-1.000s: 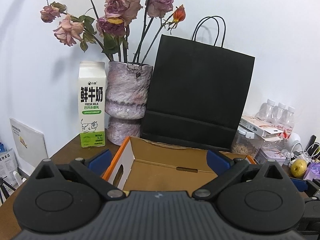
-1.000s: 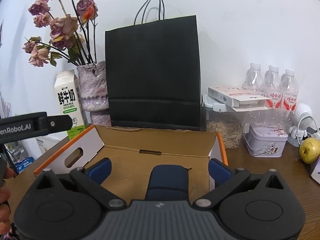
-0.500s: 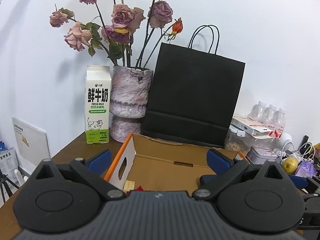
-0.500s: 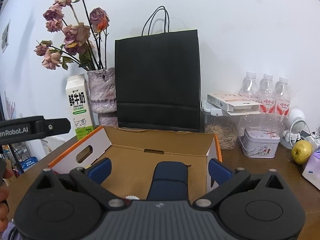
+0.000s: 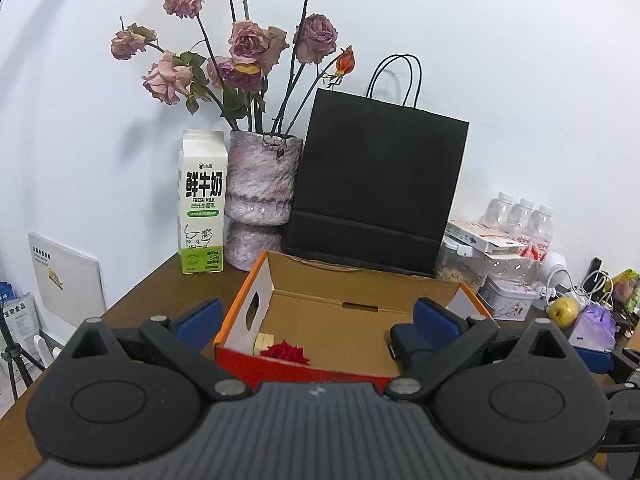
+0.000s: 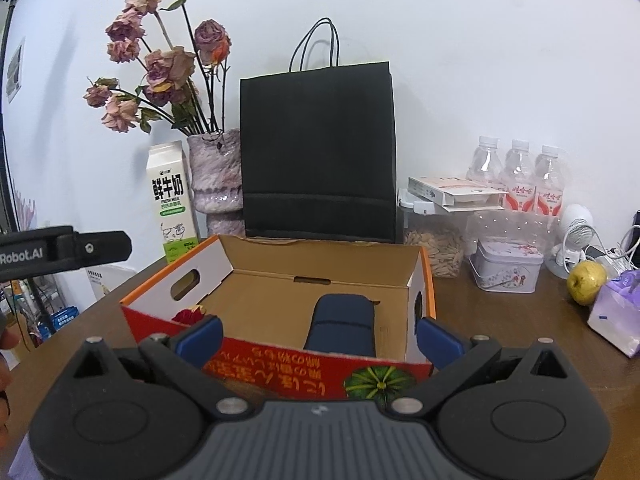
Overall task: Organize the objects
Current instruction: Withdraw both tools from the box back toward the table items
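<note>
An open cardboard box (image 5: 344, 280) (image 6: 320, 264) with orange rims and a red front stands on the brown table. Inside lie a dark blue pouch (image 6: 342, 326) (image 5: 402, 344), a red rose head (image 5: 286, 352) (image 6: 190, 316) and a pale block (image 5: 264, 340). My left gripper (image 5: 316, 316) is open and empty, in front of and above the box. My right gripper (image 6: 318, 334) is open and empty, at the box's near wall.
Behind the box stand a milk carton (image 5: 202, 204), a vase of dried roses (image 5: 260, 196), a black paper bag (image 5: 376, 188), a jar of seeds (image 6: 434, 240), a tin (image 6: 506, 266) and water bottles (image 6: 520, 180). An apple (image 6: 586, 282) and purple pack (image 6: 618, 312) lie right.
Both grippers have pulled back and up from the box. The box's red front wall and the items inside have come into view. Both stay open.
</note>
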A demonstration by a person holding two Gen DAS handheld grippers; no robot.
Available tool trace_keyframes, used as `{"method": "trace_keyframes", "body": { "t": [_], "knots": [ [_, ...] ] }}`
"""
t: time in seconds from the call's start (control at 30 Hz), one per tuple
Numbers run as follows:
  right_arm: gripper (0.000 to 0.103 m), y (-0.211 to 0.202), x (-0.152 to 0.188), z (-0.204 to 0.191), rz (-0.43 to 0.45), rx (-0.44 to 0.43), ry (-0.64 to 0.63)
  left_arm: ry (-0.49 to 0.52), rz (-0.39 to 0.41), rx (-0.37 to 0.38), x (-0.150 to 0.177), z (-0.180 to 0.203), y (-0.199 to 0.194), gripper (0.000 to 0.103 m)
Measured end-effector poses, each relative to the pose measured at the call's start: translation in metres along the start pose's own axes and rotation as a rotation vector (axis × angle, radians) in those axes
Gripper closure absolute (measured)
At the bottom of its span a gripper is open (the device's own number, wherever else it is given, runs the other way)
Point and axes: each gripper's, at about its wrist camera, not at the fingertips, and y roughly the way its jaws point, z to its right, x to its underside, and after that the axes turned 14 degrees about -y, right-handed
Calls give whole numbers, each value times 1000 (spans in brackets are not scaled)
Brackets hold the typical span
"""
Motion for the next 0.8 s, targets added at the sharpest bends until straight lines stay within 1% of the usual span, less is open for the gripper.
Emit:
{"method": "trace_keyframes", "body": {
  "t": [0.3,0.6,0.8],
  "knots": [
    [0,-28,16,-8,-4,3,-16,20,-16,11,11,-10,-27,0],
    [0,-54,37,-11,-19,1,-36,70,-37,20,29,-20,-51,0],
    [0,-67,53,-16,-49,-16,-56,100,-61,12,44,-28,-63,0]
  ]
}}
